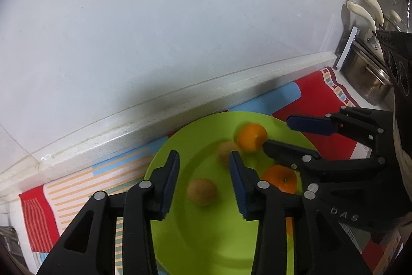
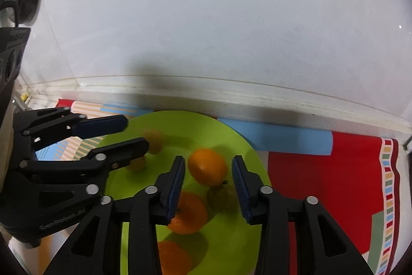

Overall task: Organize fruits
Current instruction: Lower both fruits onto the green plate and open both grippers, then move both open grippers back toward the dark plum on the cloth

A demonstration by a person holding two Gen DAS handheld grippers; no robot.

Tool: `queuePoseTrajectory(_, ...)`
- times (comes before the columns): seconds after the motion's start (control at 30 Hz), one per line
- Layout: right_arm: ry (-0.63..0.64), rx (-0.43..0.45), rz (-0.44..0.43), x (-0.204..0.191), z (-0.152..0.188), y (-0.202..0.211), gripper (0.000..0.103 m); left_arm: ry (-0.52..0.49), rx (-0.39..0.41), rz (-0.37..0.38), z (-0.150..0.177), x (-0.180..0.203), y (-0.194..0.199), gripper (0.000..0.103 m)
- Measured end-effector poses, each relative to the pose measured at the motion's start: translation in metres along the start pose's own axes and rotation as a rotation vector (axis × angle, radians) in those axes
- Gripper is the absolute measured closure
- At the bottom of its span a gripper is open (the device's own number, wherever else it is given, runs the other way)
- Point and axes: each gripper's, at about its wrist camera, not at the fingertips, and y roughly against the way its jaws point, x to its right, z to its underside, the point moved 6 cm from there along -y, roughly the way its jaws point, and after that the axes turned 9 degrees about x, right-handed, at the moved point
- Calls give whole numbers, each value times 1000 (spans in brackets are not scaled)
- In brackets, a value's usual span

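Green plate (image 2: 247, 146) mid-frame on patterned mat (image 2: 334, 172), carrying oranges and brownish kiwis. Right gripper (image 2: 208, 169) spread wide, orange (image 2: 207, 166) between pads, contact unclear. Left gripper (image 1: 203, 166) spread, empty, over kiwi (image 1: 202, 191). Far kiwi (image 1: 226, 150) blurred; lowest orange (image 2: 172, 259) partly hidden behind finger.

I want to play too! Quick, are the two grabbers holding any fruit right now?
Left gripper: open, holding nothing, above a kiwi on the green plate.
Right gripper: open, holding nothing, an orange between its fingers.
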Motion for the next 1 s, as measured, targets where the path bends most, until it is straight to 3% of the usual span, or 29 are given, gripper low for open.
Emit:
queuePoseTrajectory(0.23,-10,40,43,4,2,18,59,17,22,-46,4,1,26,57)
queuePoseTrajectory(0.47,-49,97,54,2,4,58,59,47,89,-74,-2,0,77,44)
queuePoseTrajectory(0.57,-68,128,74,-1,5,77,48,46,109,-84,-2,1,99,37)
queuePoseTrajectory(0.73,-90,160,105,-7,11,110,42,36,141,-115,5,0,136,32)
queuePoseTrajectory(1.0,-81,202,131,-32,26,145,42,40,179,-151,20,-7,183,26)
